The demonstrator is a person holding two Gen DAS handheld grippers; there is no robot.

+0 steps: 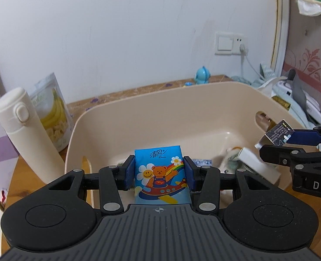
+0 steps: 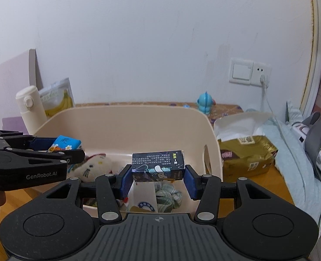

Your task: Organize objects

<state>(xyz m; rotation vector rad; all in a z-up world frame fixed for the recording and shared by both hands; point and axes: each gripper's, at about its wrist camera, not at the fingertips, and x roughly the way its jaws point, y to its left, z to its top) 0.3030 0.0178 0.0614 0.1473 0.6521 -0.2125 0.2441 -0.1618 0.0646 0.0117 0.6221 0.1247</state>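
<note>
A: Left tool [image 1: 159, 171] status?
B: Pads part-way closed, clamped on both sides of a blue tissue pack [image 1: 161, 175] w/ cartoon bear print. Pack upright, held over the near edge of the beige bin [image 1: 151, 100].

A: Right tool [image 2: 158, 179]?
B: Same gap approx. Dark printed carton [image 2: 158, 166] sits between the pads, lying crosswise, over the bin interior. Left pad touches it; contact on the right pad is unclear, small gap visible there.

A: Below the right tool?
B: Inside the bin: green checked cloth [image 2: 168, 194], white box w/ round blue logo [image 2: 144, 195], plush toy w/ whiskers [image 2: 95, 167] to the tool's left.

A: Further out?
B: Bin rests on a wooden surface [image 2: 266, 180]. Left of the bin: cream flask [image 1: 23, 126], banana snack pouch [image 1: 51, 111] behind it. Beyond the far rim: blue toy figure [image 2: 206, 103] by the wall. Right of the right tool: gold tissue pack [image 2: 247, 154], just beside the bin wall. Wall switch and socket [image 2: 249, 71] above, w/ plug in.
</note>
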